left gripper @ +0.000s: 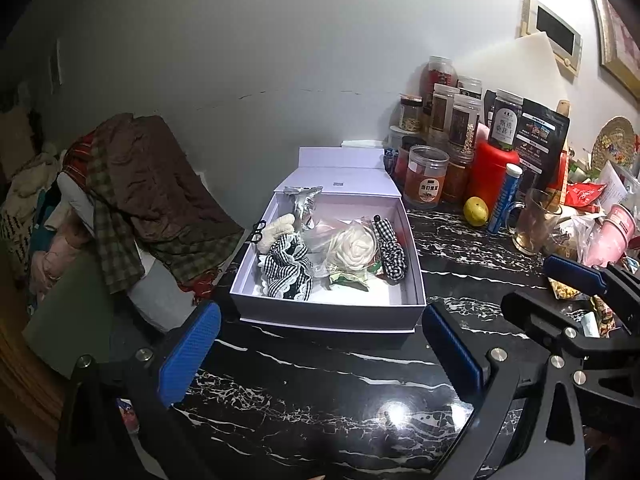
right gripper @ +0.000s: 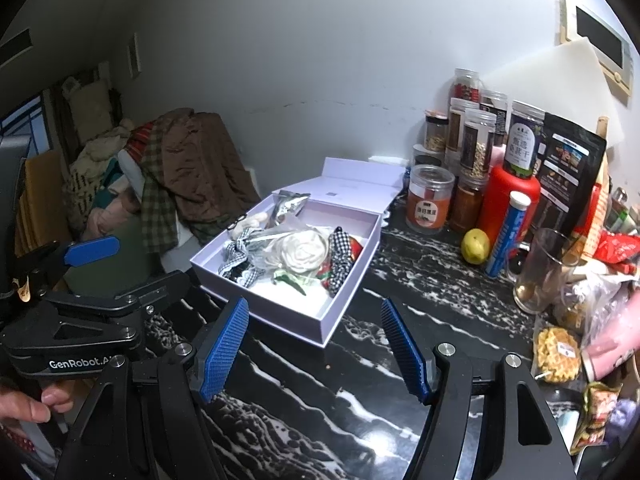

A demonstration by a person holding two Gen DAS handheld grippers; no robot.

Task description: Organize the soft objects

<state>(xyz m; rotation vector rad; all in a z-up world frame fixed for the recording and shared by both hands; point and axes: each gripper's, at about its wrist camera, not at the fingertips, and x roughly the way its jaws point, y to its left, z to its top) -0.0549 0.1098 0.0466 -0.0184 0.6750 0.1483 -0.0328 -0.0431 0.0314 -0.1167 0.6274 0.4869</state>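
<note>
An open white box [left gripper: 332,314] [right gripper: 296,330] sits on the black marble counter. Inside lie a cream fabric flower [left gripper: 354,250] [right gripper: 302,254], a black-and-white gingham lace scrunchie [left gripper: 286,270] [right gripper: 240,260], a dark gingham scrunchie [left gripper: 390,248] [right gripper: 340,260], a cream fuzzy piece [left gripper: 276,228] and a silver foil packet [left gripper: 304,202] [right gripper: 288,204]. My left gripper [left gripper: 320,356] is open and empty, just in front of the box. My right gripper [right gripper: 316,352] is open and empty, in front of the box's near corner.
Jars [left gripper: 426,176] [right gripper: 430,200], a red bottle [right gripper: 508,204], a blue tube [right gripper: 506,236], a lemon [left gripper: 476,211] [right gripper: 475,246] and a glass mug [right gripper: 540,272] crowd the right. Clothes [left gripper: 148,196] [right gripper: 192,172] are piled left of the counter. A waffle snack [right gripper: 556,354] lies right.
</note>
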